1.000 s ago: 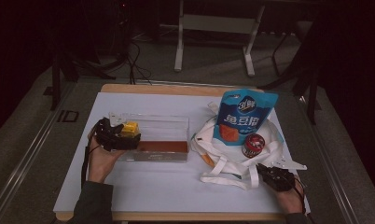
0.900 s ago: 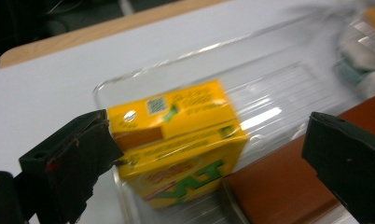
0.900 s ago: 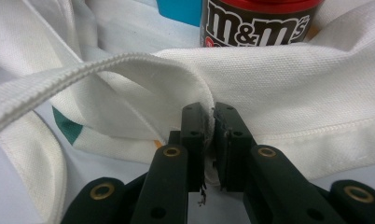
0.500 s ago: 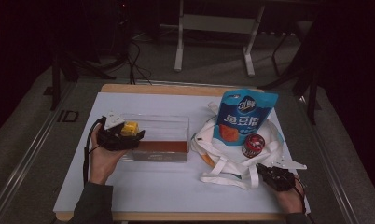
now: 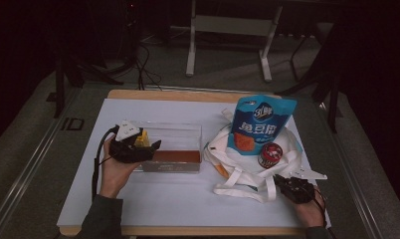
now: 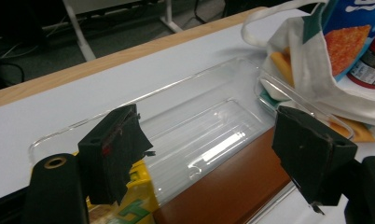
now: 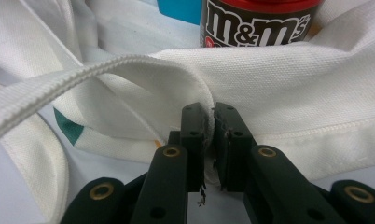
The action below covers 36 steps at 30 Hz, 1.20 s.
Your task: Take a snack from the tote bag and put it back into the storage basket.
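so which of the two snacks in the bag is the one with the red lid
The small m&m's jar at the white tote bag front; the tall blue pouch behind it has no lid.

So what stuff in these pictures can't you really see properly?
- Yellow box in the clear tray: left gripper view, cut off by the bottom edge and the left claw.
- Candy jar: right gripper view, top cut off by the edge.
- Blue snack bag: high view, bottom hidden inside the white tote bag.
- Bag's inside: hidden by cloth.
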Each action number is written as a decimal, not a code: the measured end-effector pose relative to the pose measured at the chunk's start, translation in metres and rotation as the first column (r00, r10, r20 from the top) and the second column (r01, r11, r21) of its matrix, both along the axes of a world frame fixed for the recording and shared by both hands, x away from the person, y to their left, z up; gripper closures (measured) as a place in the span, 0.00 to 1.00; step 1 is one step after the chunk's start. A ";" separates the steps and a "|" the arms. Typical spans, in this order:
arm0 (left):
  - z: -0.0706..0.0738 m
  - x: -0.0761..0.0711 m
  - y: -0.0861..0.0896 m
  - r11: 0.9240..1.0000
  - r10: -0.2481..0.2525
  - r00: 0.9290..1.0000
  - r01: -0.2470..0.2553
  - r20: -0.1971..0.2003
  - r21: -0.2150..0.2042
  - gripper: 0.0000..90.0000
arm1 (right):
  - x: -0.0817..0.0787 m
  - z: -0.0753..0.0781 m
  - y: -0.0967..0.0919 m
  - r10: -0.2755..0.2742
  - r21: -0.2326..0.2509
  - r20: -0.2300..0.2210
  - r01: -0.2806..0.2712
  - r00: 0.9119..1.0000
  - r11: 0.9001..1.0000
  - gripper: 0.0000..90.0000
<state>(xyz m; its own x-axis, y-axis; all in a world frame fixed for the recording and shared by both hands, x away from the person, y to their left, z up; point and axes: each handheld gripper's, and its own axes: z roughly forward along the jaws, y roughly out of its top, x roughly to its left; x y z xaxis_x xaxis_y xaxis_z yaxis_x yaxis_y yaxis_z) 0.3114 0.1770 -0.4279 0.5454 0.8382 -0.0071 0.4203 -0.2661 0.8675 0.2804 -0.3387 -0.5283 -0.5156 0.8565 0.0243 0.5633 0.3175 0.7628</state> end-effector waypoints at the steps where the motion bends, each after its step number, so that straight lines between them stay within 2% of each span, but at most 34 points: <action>1: 0.000 0.000 -0.002 1.000 -0.007 1.000 0.007 0.005 0.002 0.27 | 0.000 0.001 0.000 0.001 -0.005 -0.001 -0.001 1.000 1.000 0.91; 5: -0.002 -0.001 -0.010 0.999 -0.047 0.999 0.047 0.003 -0.014 0.31 | 0.000 0.003 0.001 0.001 -0.014 -0.010 -0.002 1.000 1.000 0.90; 10: -0.006 0.001 -0.018 0.997 -0.079 0.997 0.079 -0.011 -0.002 0.33 | 0.001 0.007 0.000 0.009 -0.027 -0.025 -0.009 1.000 1.000 0.86; 13: -0.008 0.002 -0.022 0.996 -0.086 0.996 0.086 -0.017 0.005 0.34 | 0.000 0.011 -0.001 0.010 -0.034 -0.030 -0.011 1.000 0.999 0.80; 16: -0.010 0.001 -0.024 0.995 -0.096 0.995 0.096 -0.021 -0.008 0.36 | 0.000 0.015 -0.003 0.005 -0.043 -0.037 -0.007 0.999 0.999 0.73; 20: -0.011 0.001 -0.025 0.993 -0.112 0.994 0.112 -0.018 -0.023 0.39 | -0.001 0.020 -0.008 0.014 -0.024 -0.052 -0.015 0.999 1.000 0.68; 24: -0.013 0.000 -0.026 0.992 -0.122 0.992 0.121 -0.013 -0.040 0.40 | -0.002 0.025 -0.011 0.019 -0.026 -0.060 -0.020 0.998 0.999 0.62; 27: -0.018 0.001 -0.026 0.991 -0.127 0.992 0.126 -0.025 -0.052 0.41 | -0.004 0.029 -0.013 0.029 -0.020 -0.071 -0.030 0.997 0.999 0.57; 29: -0.021 0.001 -0.028 0.990 -0.135 0.990 0.134 -0.035 -0.051 0.41 | -0.006 0.032 -0.015 0.034 -0.023 -0.079 -0.036 0.996 0.999 0.55; 36: -0.025 -0.001 -0.034 0.987 -0.160 0.987 0.159 -0.033 -0.038 0.46 | -0.009 0.039 -0.017 0.063 -0.032 -0.084 -0.065 0.994 0.997 0.53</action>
<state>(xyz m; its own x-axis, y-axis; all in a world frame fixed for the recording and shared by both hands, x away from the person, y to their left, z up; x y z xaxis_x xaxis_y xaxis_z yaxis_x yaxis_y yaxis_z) 0.3104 0.1428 -0.4530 0.6708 0.7394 -0.0574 0.4062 -0.3015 0.8626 0.2715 -0.3554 -0.4895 -0.5668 0.8228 0.0404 0.6021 0.3803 0.7020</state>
